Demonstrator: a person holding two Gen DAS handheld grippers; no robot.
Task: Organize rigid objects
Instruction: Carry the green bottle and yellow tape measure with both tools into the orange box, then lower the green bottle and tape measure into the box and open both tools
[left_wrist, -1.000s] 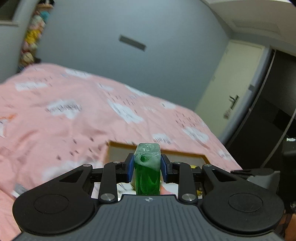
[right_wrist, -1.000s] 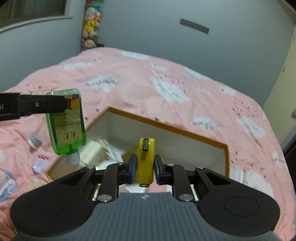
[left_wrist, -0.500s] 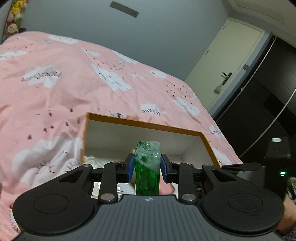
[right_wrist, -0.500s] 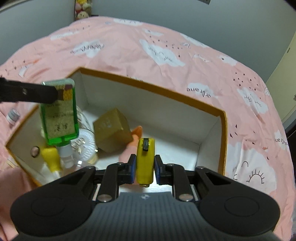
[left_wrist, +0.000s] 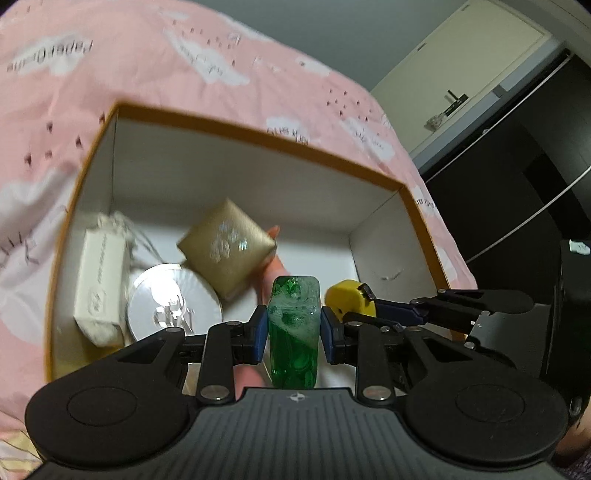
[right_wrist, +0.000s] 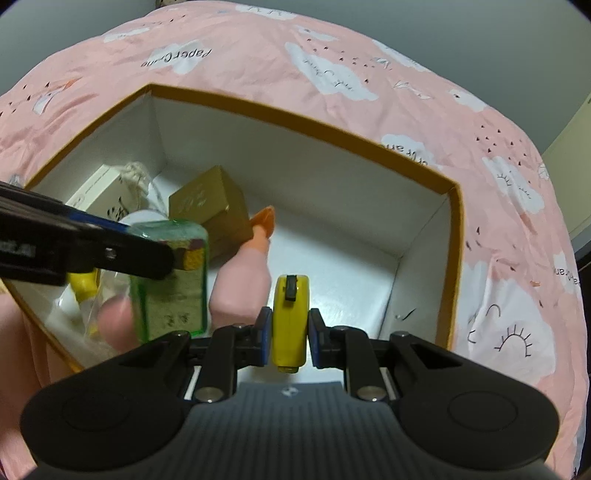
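Note:
My left gripper (left_wrist: 294, 328) is shut on a green bottle (left_wrist: 294, 332) full of foamy liquid, held over the open box (left_wrist: 258, 136). In the right wrist view the same green bottle (right_wrist: 173, 288) hangs inside the box's left half with the left gripper's fingers (right_wrist: 122, 254) across it. My right gripper (right_wrist: 290, 328) is shut on a yellow tape measure (right_wrist: 290, 317), over the box floor near its right side. That yellow tape measure (left_wrist: 349, 297) shows just right of the bottle in the left wrist view.
The orange-rimmed box (right_wrist: 303, 122) lies on a pink cloud-print bedspread (right_wrist: 258, 48). Inside it are a gold cube box (right_wrist: 210, 199), a pink bottle with an orange cap (right_wrist: 243, 273), a round silver tin (left_wrist: 170, 302), a cream carton (left_wrist: 99, 280) and a yellow-capped item (right_wrist: 83, 284).
Both grippers have dropped and tipped downward, from above the bed to over the box's inside. The box fills both views now. Both grips are unchanged.

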